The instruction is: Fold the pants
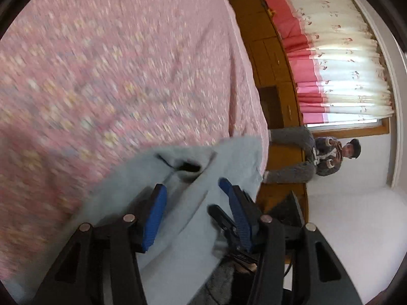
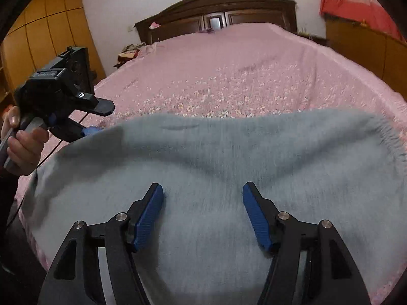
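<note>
Light grey-blue pants lie spread across the near end of a pink flowered bed. Their elastic waistband is at the right. My right gripper is open just above the middle of the cloth, with nothing between its blue pads. My left gripper is open over the pants, with cloth lying between its blue pads. In the right wrist view the left gripper is at the cloth's left edge, held by a hand.
A dark wooden headboard stands at the far end of the bed. Yellow wooden cabinets line the left wall. A seated person is beside the bed, under red and white curtains.
</note>
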